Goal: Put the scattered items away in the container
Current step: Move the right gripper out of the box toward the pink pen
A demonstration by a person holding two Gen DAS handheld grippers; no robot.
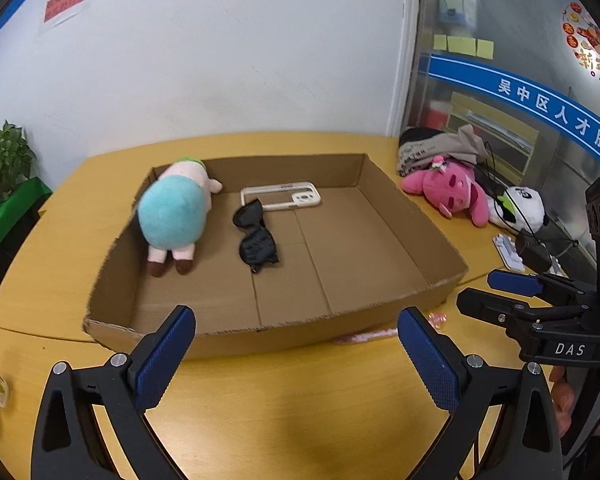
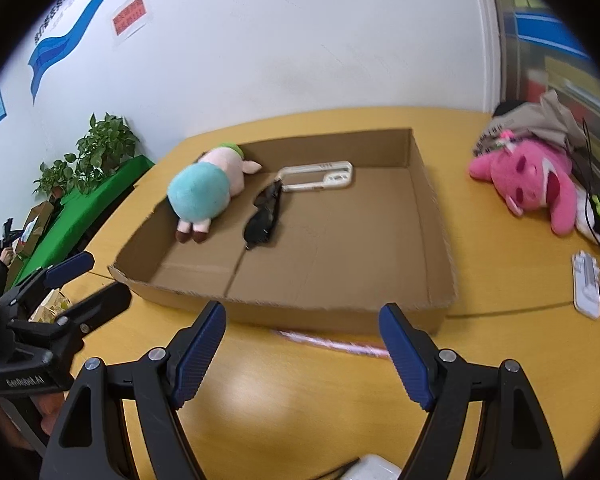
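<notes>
White wall behind, yellow wooden table (image 1: pixel 300 392) below, glass partition with a blue band at the right. From the left wrist: shallow cardboard box (image 1: pixel 228 340) lying straight ahead of the left tongs (image 1: pixel 296 354), near wall just beyond the blue pads. Tongs spread wide, nothing between the pads. Inside the box: plush toy (image 1: pixel 174 216) in teal and pale pink at the far left, black sunglasses (image 1: pixel 256 236) just beside it, white frame (image 1: pixel 284 196) further back, touching the sunglasses' far end. Outside, on the table between the box's near wall and the tongs, toward the right pad: thin pink strip (image 1: pixel 364 336), blurred. Right tongs (image 1: pixel 484 292) at the right edge, spread, empty.

From the right wrist: same table (image 2: pixel 300 400), box (image 2: pixel 332 318) ahead of the right tongs (image 2: pixel 302 354), spread wide and empty. Pink strip (image 2: pixel 332 344) lying on the table just beyond the pads, along the box's near wall. Pink plush (image 2: pixel 532 176) well off to the right, outside the box. Left tongs (image 2: pixel 88 280) at the left edge, spread, holding nothing.
</notes>
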